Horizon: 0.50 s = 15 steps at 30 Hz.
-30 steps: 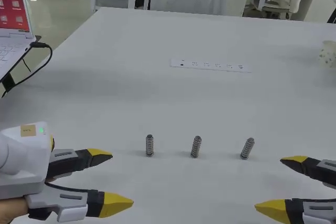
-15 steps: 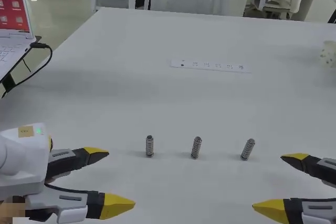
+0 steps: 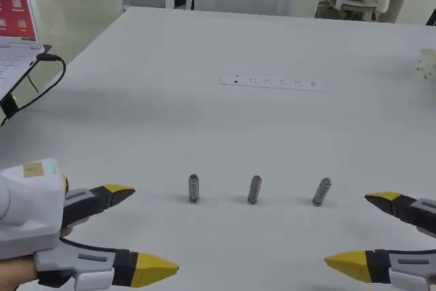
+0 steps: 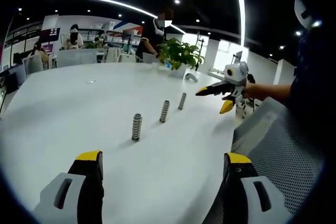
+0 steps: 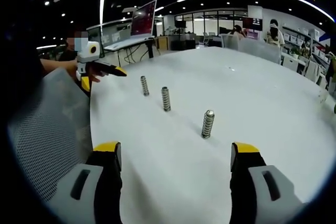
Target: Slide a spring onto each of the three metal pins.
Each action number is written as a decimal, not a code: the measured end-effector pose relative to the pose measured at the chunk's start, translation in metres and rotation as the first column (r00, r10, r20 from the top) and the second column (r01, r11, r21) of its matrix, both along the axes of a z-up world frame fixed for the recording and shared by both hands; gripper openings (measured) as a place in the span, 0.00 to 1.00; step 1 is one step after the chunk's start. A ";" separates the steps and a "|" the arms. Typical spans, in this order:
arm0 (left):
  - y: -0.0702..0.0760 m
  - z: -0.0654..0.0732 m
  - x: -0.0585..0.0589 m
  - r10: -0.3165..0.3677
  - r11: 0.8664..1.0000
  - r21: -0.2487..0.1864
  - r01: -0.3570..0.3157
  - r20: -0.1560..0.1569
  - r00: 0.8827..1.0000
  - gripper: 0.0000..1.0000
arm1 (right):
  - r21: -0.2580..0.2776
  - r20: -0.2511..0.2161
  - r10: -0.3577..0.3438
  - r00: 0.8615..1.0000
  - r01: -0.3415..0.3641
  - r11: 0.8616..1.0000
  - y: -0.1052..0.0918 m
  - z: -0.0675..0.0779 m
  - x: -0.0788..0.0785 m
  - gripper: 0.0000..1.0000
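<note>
White table (image 3: 204, 120) is carrying three grey spring-sleeved metal pins (image 3: 255, 190) at lower centre. Flanking them, left tongs (image 3: 155, 228) and right tongs (image 3: 347, 229) are hovering, jaws apart and empty; careless sweeping is likely risking toppled pins.

We see the table (image 3: 204, 46) as plain pale grey-white, without any pattern. The three springs (image 3: 255, 190) standing on it are silver-grey, and their coils make fine light and dark bands. The left gripper (image 3: 155, 228) is yellow at the tips, then black, then light grey. Its white housing carries a small green light (image 3: 51, 167) and a yellowish label (image 3: 33, 170). The right gripper (image 3: 346, 229) has the same yellow, black and grey. The power strip (image 3: 272, 83) is white with small dark marks. The laptop (image 3: 13, 5) shows a red screen, and its cable (image 3: 61, 63) is black. In the left gripper view the plant (image 4: 181, 53) is green and the chair (image 4: 278, 145) is grey mesh.
</note>
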State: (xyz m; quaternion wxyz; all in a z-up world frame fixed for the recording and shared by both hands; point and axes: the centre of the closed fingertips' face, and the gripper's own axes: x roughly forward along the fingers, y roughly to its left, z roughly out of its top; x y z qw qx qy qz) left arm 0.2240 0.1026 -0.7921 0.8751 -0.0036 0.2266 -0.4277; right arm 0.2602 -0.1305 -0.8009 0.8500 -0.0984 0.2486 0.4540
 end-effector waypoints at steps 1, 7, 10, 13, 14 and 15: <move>0.000 0.000 0.000 0.001 1.000 -0.002 -0.001 0.000 1.000 0.95 | 0.002 0.001 -0.001 1.000 0.001 1.000 0.000 0.000 0.000 0.87; -0.001 0.001 0.001 0.005 1.000 -0.011 -0.005 0.002 1.000 0.98 | 0.012 0.012 -0.014 1.000 0.014 1.000 0.001 0.003 0.005 0.91; 0.000 0.001 0.002 0.009 1.000 -0.014 -0.009 0.003 1.000 0.98 | 0.022 0.012 -0.016 1.000 0.016 1.000 0.003 0.005 0.006 0.92; 0.000 0.002 0.003 0.009 1.000 -0.016 -0.009 0.003 1.000 0.98 | 0.014 0.014 -0.015 1.000 0.015 1.000 0.003 0.004 0.007 0.92; 0.000 0.002 0.003 0.009 1.000 -0.016 -0.009 0.002 1.000 0.98 | 0.013 0.010 -0.015 1.000 0.015 1.000 0.004 0.004 0.006 0.92; 0.000 0.002 0.003 0.009 1.000 -0.016 -0.009 0.002 1.000 0.98 | 0.015 0.009 -0.015 1.000 0.015 1.000 0.004 0.004 0.006 0.92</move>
